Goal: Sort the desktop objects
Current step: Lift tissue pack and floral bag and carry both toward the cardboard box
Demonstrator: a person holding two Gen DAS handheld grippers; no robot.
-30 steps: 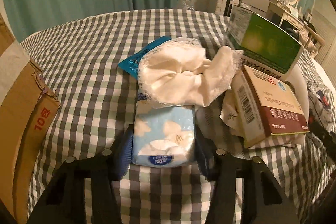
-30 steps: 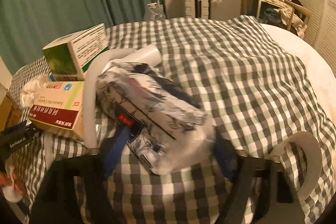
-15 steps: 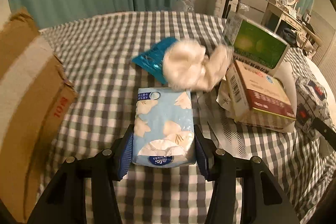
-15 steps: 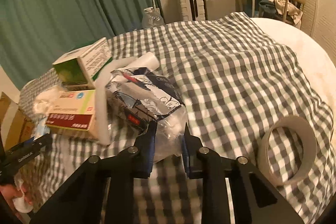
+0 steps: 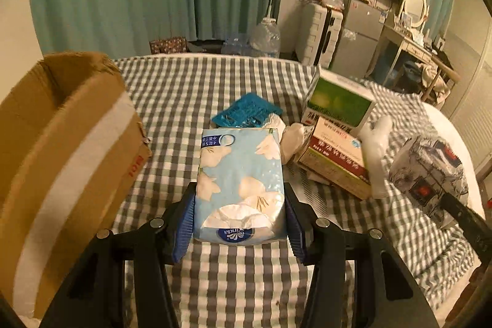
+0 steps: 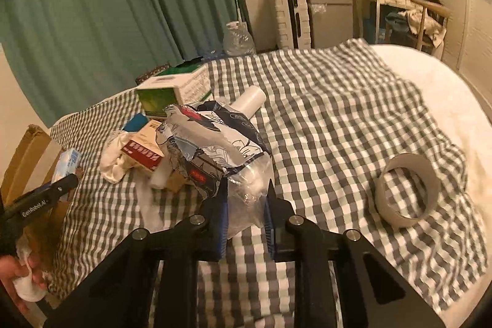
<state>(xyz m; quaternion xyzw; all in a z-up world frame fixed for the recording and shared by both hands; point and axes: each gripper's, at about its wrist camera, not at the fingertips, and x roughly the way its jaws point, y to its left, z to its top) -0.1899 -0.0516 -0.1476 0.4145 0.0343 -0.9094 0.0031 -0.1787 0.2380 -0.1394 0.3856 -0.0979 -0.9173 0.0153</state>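
Note:
My left gripper (image 5: 238, 228) is shut on a light blue tissue pack (image 5: 240, 177) and holds it above the checked cloth (image 5: 172, 100), next to an open cardboard box (image 5: 61, 137) on the left. My right gripper (image 6: 246, 205) is shut on the clear end of a printed plastic bag (image 6: 212, 143), lifted above the cloth; the bag also shows in the left wrist view (image 5: 430, 171). The tissue pack shows at the left of the right wrist view (image 6: 66, 163).
A green box (image 5: 338, 103), a red and white medicine box (image 5: 335, 156), a crumpled white tissue (image 5: 290, 134), a blue packet (image 5: 246, 112) and a white roll (image 5: 376, 149) lie clustered mid-cloth. A tape roll (image 6: 407, 192) lies to the right.
Both grippers have risen and pulled back. The left lifted the tissue pack from under the crumpled tissue toward the cardboard box. The right closed on the printed bag and lifted it.

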